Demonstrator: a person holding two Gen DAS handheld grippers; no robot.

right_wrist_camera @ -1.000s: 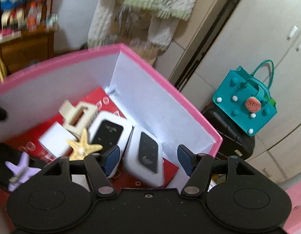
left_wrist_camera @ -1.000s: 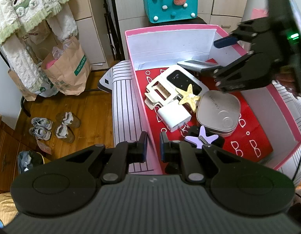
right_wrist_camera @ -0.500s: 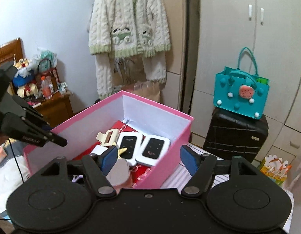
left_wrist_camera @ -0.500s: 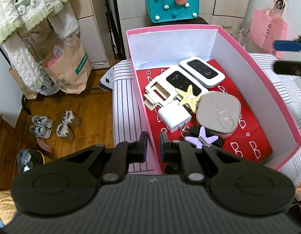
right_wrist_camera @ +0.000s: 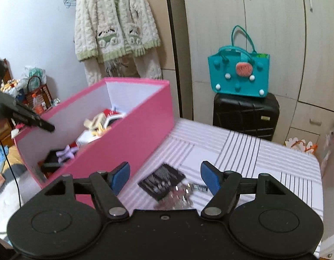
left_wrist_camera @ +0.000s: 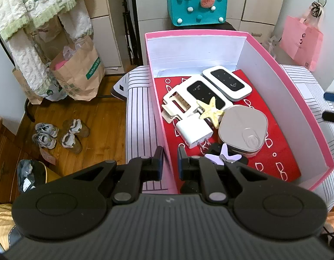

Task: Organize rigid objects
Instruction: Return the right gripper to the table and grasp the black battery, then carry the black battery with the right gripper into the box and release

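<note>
Left fingers (left_wrist_camera: 160, 162) pinching pink box (left_wrist_camera: 264, 43) wall | right fingers (right_wrist_camera: 121, 176) spread, empty, lately widening

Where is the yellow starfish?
In the left wrist view, the starfish lies in the pink box, between the white charger and the silver tin.

A teal bag (right_wrist_camera: 239, 77) sits on a black suitcase (right_wrist_camera: 246, 114).
</note>
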